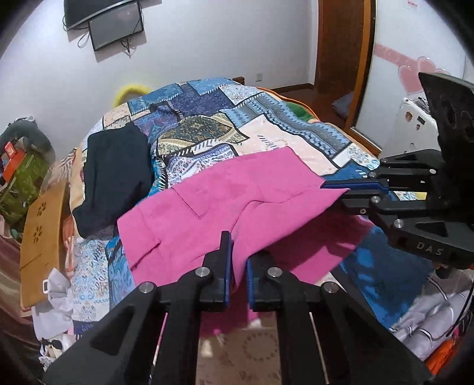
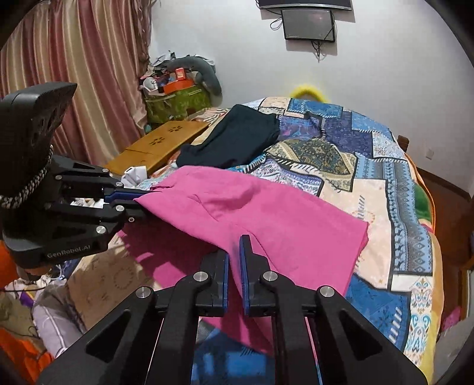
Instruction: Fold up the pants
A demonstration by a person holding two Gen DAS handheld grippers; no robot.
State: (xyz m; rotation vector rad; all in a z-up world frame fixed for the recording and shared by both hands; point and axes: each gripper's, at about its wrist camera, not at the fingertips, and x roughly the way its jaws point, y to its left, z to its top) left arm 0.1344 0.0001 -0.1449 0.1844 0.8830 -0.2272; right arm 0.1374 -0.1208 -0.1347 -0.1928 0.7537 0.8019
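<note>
Under my left gripper [image 1: 237,266] and right gripper [image 2: 234,266], both matt black plastic with blue fingers [image 1: 227,266] and bright metal pivot pins, I log the pants [image 1: 225,204] as magenta woven cloth, matt and faintly napped, with stitched seams. I list the bedspread [image 1: 266,124] as smooth printed patchwork cloth, the dark garment [image 1: 115,174] as matt navy cloth, and the curtain [image 2: 74,53] as striped fabric with a soft sheen. I also record a lap table [image 2: 157,145] of smooth honey-coloured wood with flower cut-outs, and a wall screen [image 2: 308,23] of glossy black.
</note>
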